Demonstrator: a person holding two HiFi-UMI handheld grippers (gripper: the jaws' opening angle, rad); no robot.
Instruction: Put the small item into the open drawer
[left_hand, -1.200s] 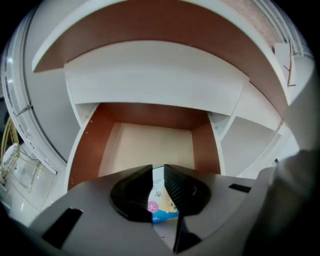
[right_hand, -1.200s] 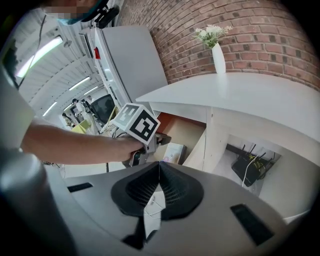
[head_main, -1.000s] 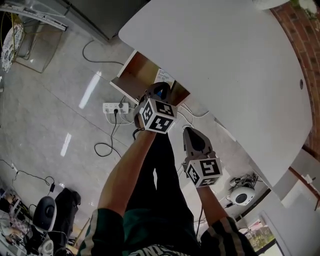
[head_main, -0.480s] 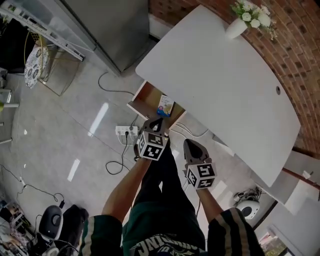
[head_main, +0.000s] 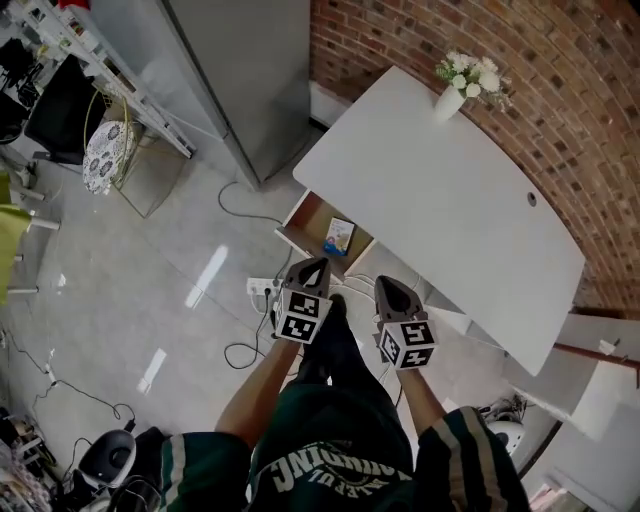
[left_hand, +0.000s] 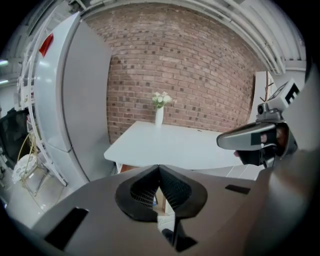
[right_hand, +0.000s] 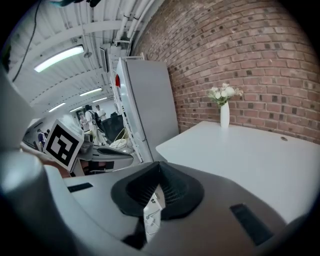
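Observation:
The open wooden drawer (head_main: 312, 222) sticks out from under the white table (head_main: 440, 200), and a small blue-and-white packet (head_main: 339, 236) lies inside it. My left gripper (head_main: 318, 263) is just short of the drawer's front, shut with nothing in it (left_hand: 159, 168). My right gripper (head_main: 384, 282) hangs beside it near the table's edge. In the right gripper view its jaws (right_hand: 159, 166) are shut on a small white printed sachet (right_hand: 151, 215) that hangs below the pads. A sliver of the drawer's wood (left_hand: 125, 168) shows under the tabletop in the left gripper view.
A white vase of flowers (head_main: 463, 82) stands at the table's far end by the brick wall (head_main: 560, 80). A tall grey cabinet (head_main: 250, 70) is left of the table. A power strip with cables (head_main: 262, 288) lies on the floor by the drawer.
The head view has risen and pulled back, so the whole table shows. Both grippers have drawn back from the drawer toward the body; the left one was at the drawer's mouth before.

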